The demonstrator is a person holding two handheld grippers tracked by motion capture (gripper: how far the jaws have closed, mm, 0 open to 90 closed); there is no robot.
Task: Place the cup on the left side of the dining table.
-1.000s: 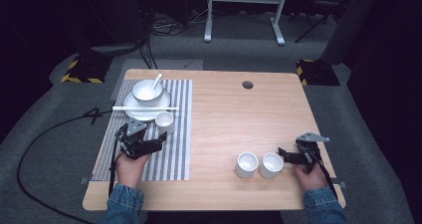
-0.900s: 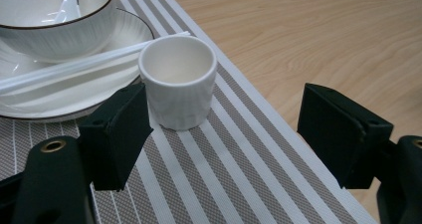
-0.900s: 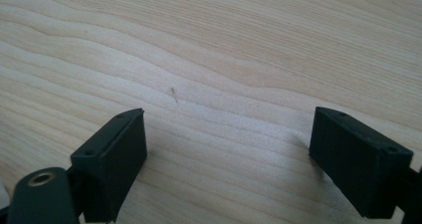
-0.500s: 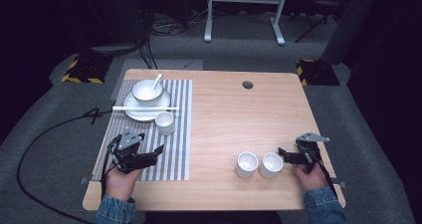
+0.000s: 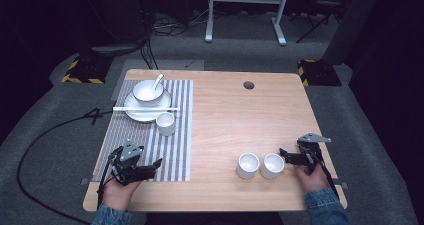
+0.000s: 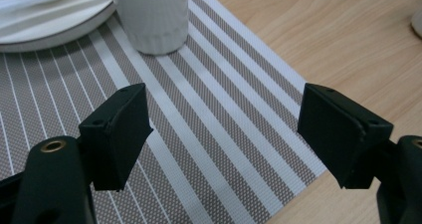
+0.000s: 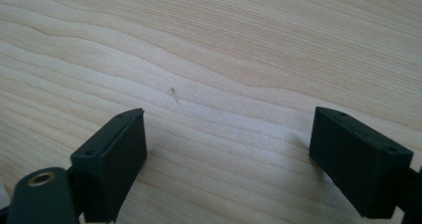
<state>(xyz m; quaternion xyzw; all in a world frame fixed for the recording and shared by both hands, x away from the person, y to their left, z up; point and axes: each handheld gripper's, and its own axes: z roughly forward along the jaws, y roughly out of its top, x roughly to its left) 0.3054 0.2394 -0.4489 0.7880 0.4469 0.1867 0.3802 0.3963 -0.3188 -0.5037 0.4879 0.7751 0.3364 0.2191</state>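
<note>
Jaws released on both my grippers: left gripper (image 5: 150, 166) over striped mat (image 6: 209, 134), cup (image 6: 149, 15) ahead; right gripper (image 5: 286, 155) seemingly just beside two cups (image 5: 260, 165) on counter (image 5: 235, 115).

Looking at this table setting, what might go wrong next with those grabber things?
1. The two cups stand close together, so the open right gripper reaching for one may knock the other.
2. The chopsticks lie loose across the plate; a bump could roll them off.
3. The left gripper, open over the mat, could drag it, shifting the third cup.
</note>
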